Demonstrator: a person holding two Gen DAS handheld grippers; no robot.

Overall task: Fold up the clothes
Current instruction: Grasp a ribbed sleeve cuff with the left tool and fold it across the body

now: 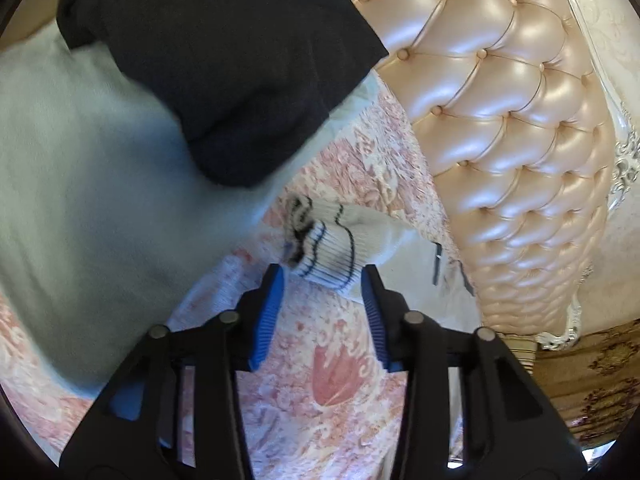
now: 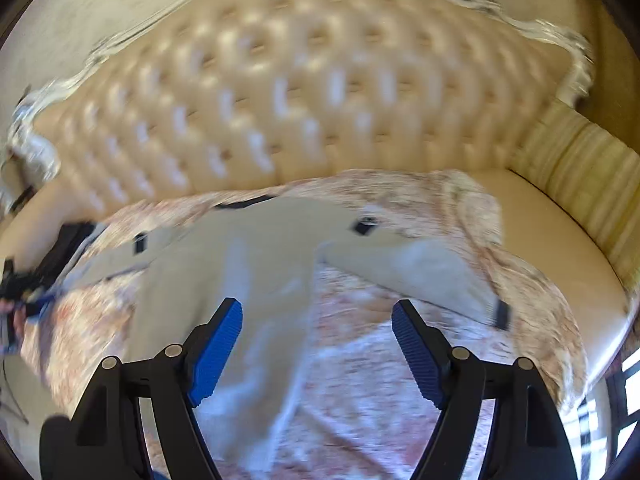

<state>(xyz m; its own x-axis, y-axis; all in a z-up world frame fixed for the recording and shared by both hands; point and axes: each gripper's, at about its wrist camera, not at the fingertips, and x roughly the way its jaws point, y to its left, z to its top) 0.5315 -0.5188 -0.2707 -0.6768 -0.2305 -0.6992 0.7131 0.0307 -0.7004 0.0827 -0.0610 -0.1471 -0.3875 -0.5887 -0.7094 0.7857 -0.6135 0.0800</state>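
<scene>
The tufted cream headboard [image 2: 280, 92] with its carved silvery frame was the landmark: in the right wrist view it spanned the top, and the pink floral bedspread [image 2: 360, 380] reached from its foot toward the camera. On the bedspread, in front of the headboard, lay a pale cream garment [image 2: 248, 264] with small dark tabs, one sleeve stretched toward the bare mattress edge [image 2: 560, 240] on the right. The right gripper [image 2: 316, 320] tilted down over that cloth, its blue pads [image 2: 218, 348] spread wide and gripping nothing; the picture was smeared. In the left wrist view the headboard [image 1: 500, 120] rose on the right, with patterned carpet [image 1: 600, 380] beyond the bed's corner. A dark garment [image 1: 224, 64] lay on a pale blurred cloth [image 1: 92, 184] farther from the headboard. The left gripper [image 1: 323, 280] pointed downward, its pads half spread with a ribbed, dark-striped white cuff [image 1: 332, 240] at their tips; whether they pinched it could not be told.
</scene>
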